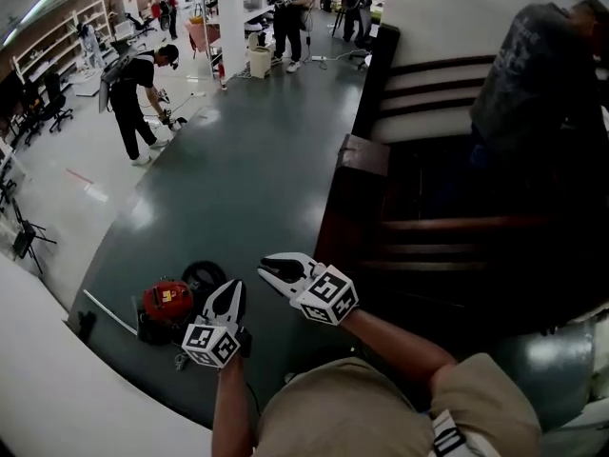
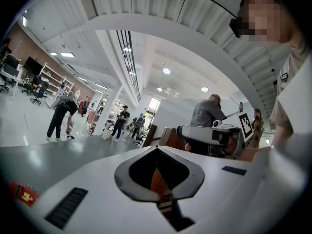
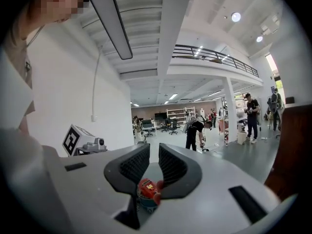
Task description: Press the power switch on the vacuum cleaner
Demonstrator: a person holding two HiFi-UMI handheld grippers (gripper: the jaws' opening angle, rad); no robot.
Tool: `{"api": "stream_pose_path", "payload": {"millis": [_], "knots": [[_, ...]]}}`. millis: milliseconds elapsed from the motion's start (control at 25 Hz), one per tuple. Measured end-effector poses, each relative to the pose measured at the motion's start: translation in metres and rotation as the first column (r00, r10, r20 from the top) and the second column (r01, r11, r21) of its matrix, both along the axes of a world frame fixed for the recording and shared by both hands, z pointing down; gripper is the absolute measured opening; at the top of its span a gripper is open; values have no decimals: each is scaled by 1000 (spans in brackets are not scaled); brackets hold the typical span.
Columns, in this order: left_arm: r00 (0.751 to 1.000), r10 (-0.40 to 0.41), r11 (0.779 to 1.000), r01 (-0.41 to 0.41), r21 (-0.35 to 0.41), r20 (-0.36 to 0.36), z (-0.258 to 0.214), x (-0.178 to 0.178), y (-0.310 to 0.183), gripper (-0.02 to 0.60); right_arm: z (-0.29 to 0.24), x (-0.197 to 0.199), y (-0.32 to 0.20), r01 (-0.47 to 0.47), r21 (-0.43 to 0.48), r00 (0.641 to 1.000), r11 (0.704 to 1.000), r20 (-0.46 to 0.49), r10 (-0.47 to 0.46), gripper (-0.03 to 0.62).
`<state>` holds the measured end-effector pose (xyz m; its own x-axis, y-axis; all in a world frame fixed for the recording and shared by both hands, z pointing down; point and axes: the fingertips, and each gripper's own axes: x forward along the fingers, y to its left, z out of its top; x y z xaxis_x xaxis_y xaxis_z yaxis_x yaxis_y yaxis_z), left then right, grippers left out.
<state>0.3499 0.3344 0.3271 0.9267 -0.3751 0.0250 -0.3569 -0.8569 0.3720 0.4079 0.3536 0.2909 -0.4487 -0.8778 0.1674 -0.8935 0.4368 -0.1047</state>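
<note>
The switch is not yet being pressed: the vacuum (image 1: 166,302) is sitting untouched on the floor at lower left. The left gripper (image 1: 231,288) is being held about level at lower middle, fingers (image 2: 123,181) closed on nothing. The right gripper (image 1: 266,272) is being aimed at the vacuum, fingers (image 3: 131,165) partly apart and empty.

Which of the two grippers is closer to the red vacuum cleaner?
The left gripper: in the head view it shows right beside the round red vacuum cleaner, while the right gripper sits farther off to the side.
</note>
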Motion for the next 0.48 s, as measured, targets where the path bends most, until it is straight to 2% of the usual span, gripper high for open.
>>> {"api": "stream_pose_path", "payload": {"millis": [160, 280, 360, 480], "knots": [[1000, -26, 999, 26, -27, 3, 3, -17, -4, 6, 1, -17, -3, 29, -18, 999, 999, -19, -30, 63], [999, -36, 999, 36, -23, 0, -13, -24, 1, 6, -19, -20, 4, 38, -14, 999, 999, -27, -39, 63], [997, -80, 996, 80, -27, 18, -26, -40, -4, 6, -29, -28, -5, 75, -21, 997, 997, -7, -75, 63], [983, -174, 984, 176, -34, 58, -22, -81, -35, 6, -21, -53, -47, 151, -35, 988, 988, 37, -150, 63]]}}
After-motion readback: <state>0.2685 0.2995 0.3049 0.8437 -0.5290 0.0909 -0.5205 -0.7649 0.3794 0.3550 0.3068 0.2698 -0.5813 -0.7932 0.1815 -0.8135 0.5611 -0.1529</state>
